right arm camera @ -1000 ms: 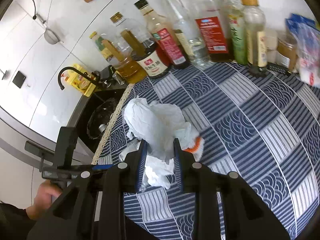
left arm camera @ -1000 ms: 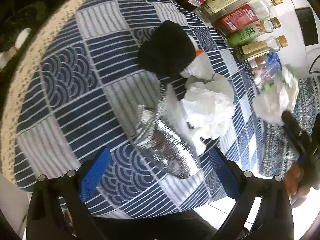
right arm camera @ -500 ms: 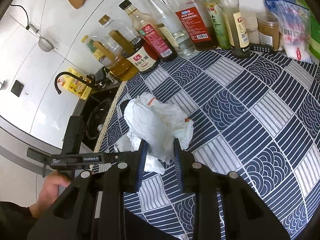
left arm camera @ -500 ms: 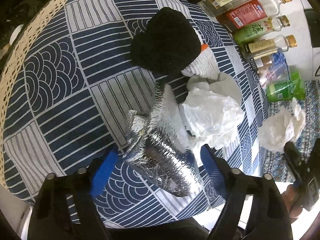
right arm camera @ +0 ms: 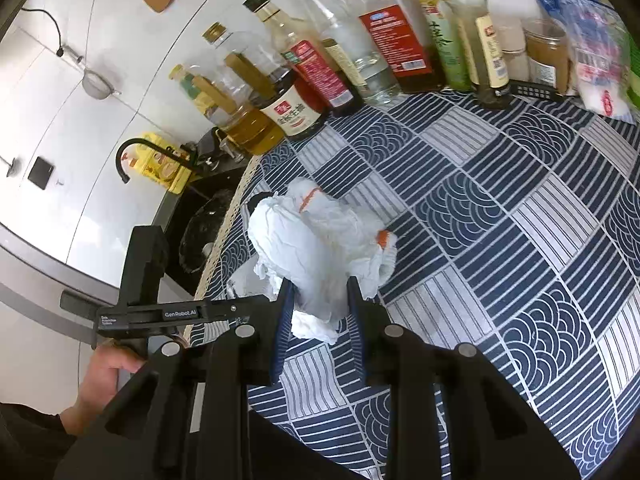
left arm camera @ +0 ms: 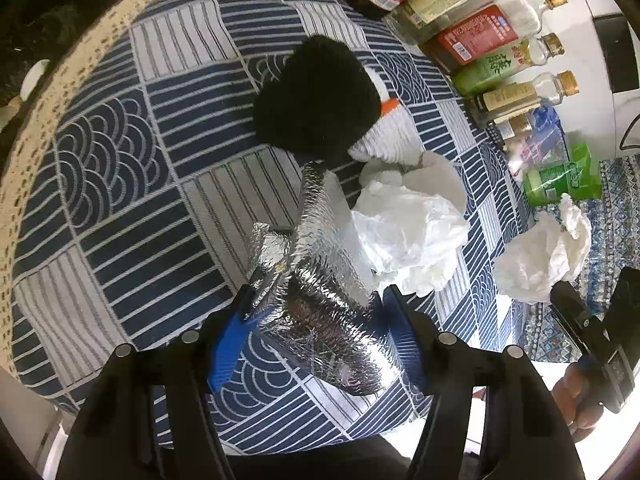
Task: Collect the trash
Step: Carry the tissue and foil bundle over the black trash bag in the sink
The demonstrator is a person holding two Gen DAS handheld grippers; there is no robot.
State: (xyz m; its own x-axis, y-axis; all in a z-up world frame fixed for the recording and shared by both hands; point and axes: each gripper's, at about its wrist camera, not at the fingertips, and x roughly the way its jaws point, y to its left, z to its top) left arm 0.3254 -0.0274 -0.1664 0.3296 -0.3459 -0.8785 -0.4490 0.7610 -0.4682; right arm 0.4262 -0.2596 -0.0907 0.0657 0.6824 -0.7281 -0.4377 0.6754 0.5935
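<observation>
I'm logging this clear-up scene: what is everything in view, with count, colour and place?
crumpled foil: one, silver, on cloth between left tool fingers
white plastic bag: one, white, beside foil
crumpled paper: one wad, white, gripped by right tool
knit hat: one, black and white, mid-cloth
bottles: a row, mixed colours, along the wall
tablecloth: one, blue-white patterned
sink: one, black, left of cloth
left tool: closing around foil
right tool: shut on paper
hand: one, holding left tool

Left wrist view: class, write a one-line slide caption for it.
Left claw closing around crumpled silver foil on a blue patterned tablecloth, white tissue wads beside it.
</observation>
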